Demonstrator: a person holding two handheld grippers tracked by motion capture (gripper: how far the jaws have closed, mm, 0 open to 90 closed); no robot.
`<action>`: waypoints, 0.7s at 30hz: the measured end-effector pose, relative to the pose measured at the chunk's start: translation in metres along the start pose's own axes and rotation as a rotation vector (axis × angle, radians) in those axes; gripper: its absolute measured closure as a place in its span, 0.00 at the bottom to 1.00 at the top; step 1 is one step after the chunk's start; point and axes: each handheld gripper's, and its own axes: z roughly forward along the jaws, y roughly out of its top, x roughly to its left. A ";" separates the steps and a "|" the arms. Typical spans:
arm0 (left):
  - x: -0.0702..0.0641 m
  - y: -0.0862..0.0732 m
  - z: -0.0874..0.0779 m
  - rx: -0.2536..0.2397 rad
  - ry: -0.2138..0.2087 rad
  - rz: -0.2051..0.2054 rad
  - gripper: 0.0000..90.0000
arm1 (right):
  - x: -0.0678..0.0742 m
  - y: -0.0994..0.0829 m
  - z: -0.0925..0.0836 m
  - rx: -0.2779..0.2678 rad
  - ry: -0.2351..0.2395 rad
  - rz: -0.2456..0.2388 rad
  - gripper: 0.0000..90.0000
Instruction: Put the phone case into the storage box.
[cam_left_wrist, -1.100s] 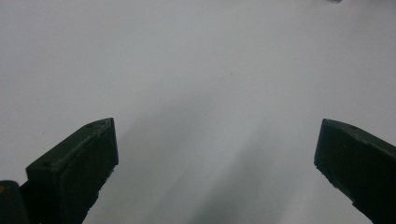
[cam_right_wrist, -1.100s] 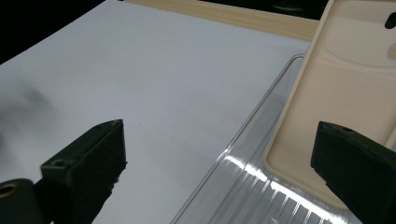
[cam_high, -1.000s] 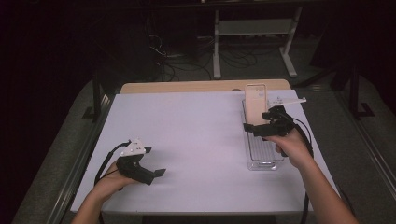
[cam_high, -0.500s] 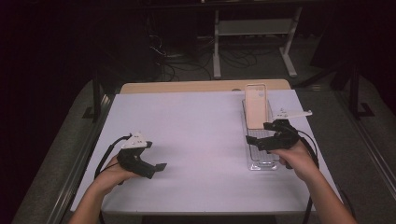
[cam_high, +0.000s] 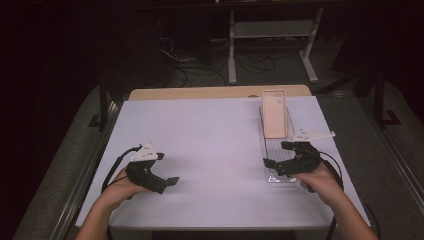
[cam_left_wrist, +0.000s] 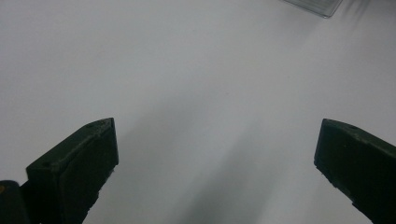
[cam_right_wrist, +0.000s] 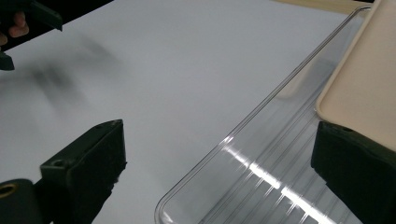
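A beige phone case (cam_high: 274, 113) is lying flat in the far end of a clear tray (cam_high: 276, 165) at the table's right edge. The right gripper (cam_high: 280, 159) is hovering, jaws apart and empty, over the tray's near end. The left gripper (cam_high: 167, 179), also gaping empty, is resting well apart, over bare white surface

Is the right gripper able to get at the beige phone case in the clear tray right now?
Probably yes: the right gripper is open over the tray, nothing between it and the phone case.

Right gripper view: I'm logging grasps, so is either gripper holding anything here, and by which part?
Nothing is held. The right gripper is open over the near end of the clear tray, beside the beige phone case. The left gripper is open over bare table.
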 end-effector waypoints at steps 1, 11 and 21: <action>0.000 0.000 -0.001 0.001 -0.001 0.003 0.00 | 0.001 -0.001 0.000 0.003 0.001 -0.004 0.03; 0.001 0.003 -0.003 -0.013 -0.009 0.009 0.00 | 0.006 -0.014 -0.005 0.013 0.018 -0.007 0.03; 0.000 0.005 -0.005 -0.009 -0.016 0.013 0.00 | 0.011 -0.015 -0.003 0.031 0.018 -0.041 0.03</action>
